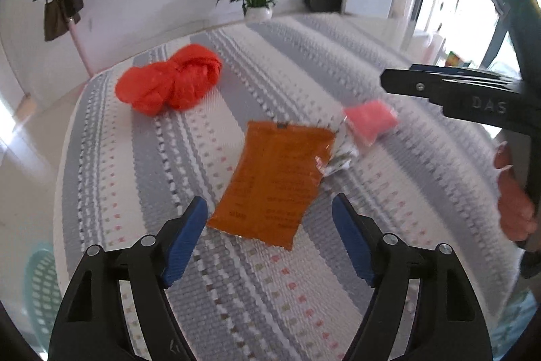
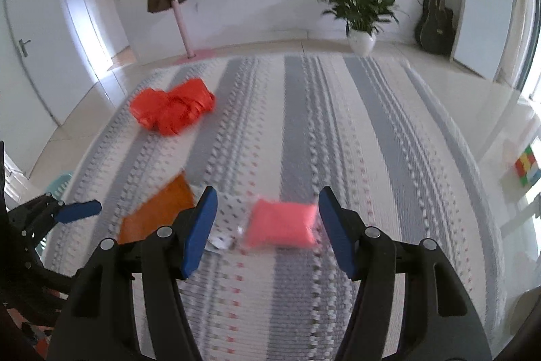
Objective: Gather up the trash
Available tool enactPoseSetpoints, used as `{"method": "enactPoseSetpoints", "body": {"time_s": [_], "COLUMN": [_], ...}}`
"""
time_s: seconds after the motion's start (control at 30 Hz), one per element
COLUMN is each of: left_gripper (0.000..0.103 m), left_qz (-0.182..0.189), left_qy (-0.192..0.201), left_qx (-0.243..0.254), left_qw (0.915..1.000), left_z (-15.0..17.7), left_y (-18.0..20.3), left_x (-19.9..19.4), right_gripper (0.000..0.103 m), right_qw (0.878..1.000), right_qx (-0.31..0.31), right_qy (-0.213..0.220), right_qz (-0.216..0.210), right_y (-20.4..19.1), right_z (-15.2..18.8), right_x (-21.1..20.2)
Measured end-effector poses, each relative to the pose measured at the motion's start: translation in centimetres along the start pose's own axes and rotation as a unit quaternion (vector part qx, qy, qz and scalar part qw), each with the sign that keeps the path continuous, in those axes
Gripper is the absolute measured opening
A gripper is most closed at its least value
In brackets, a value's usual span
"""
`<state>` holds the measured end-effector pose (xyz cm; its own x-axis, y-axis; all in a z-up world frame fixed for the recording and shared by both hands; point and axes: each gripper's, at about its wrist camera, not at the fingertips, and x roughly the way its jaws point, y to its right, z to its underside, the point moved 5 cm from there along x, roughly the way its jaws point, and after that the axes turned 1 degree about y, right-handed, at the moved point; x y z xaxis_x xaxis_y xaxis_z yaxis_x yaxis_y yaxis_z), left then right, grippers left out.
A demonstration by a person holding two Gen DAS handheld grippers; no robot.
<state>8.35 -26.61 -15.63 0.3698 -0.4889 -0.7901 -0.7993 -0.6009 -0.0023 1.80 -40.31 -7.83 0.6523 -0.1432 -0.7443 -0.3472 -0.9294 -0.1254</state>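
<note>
Two tongs spread, both empty: our left tongs (image 1: 267,235) face orange packet (image 1: 274,181), long axis ahead; our right tongs (image 2: 267,225) straddle pink packet (image 2: 282,227), crosswise.

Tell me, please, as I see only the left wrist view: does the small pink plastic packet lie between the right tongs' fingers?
Observer: Yes. The small pink plastic packet lies on the grey-and-white striped rug between the fingers of the open right tongs, which do not grip it.
Operator: Thank you. What stands beyond the rug's left edge, past the crumpled red plastic bag?
Observer: Past the crumpled red plastic bag, a white door with a metal lever handle stands at the far left.
</note>
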Motion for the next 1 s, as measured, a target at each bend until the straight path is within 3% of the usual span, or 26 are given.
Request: {"method": "enactPoseSetpoints", "body": {"time_s": [0.17,0.3,0.43,0.57,0.6,0.63,0.7,0.87,1.0], "left_gripper": [0.072,0.068,0.039,0.031,0.024,0.008,0.007,0.003,0.000], "left_qz": [-0.019,-0.047,-0.052,-0.041,-0.039,-0.036,-0.034,0.000,0.023], "left_qy": [-0.015,-0.017,-0.025,-0.011,-0.006,-0.006,0.000,0.016,0.037], "left_qx": [0.025,0.048,0.054,0.044,0.041,0.037,0.026,-0.019,-0.049], "left_qw": [0.9994,0.9976,0.9969,0.9981,0.9984,0.9986,0.9991,0.9997,0.9978], "left_z": [0.3,0.0,-0.2,-0.3,-0.4,-0.4,-0.6,-1.1,-1.4], "left_y": [0.8,1.3,1.6,1.4,1.4,1.2,0.9,-0.5,-1.6], "left_x": [1.8,2.8,3.4,2.9,2.7,2.6,2.2,1.2,0.0], "right_gripper": [0.059,0.067,0.067,0.067,0.067,0.067,0.067,0.047,0.044], "right_qw": [1.000,0.999,0.999,0.998,0.998,0.998,0.998,0.998,0.998], "right_qx": [0.007,0.016,0.025,0.024,0.024,0.023,0.022,0.019,0.021], "right_qy": [-0.025,-0.037,-0.045,-0.052,-0.053,-0.055,-0.059,-0.062,-0.053], "right_qz": [0.004,0.004,0.002,0.007,0.008,0.010,0.017,0.027,0.024], "right_y": [0.8,1.3,1.3,1.1,1.1,1.0,1.0,0.9,1.0], "right_z": [1.7,2.4,2.9,2.9,2.9,3.0,3.0,3.1,2.9], "right_x": [2.4,3.8,4.6,5.3,5.4,5.6,6.0,6.5,6.1]}}
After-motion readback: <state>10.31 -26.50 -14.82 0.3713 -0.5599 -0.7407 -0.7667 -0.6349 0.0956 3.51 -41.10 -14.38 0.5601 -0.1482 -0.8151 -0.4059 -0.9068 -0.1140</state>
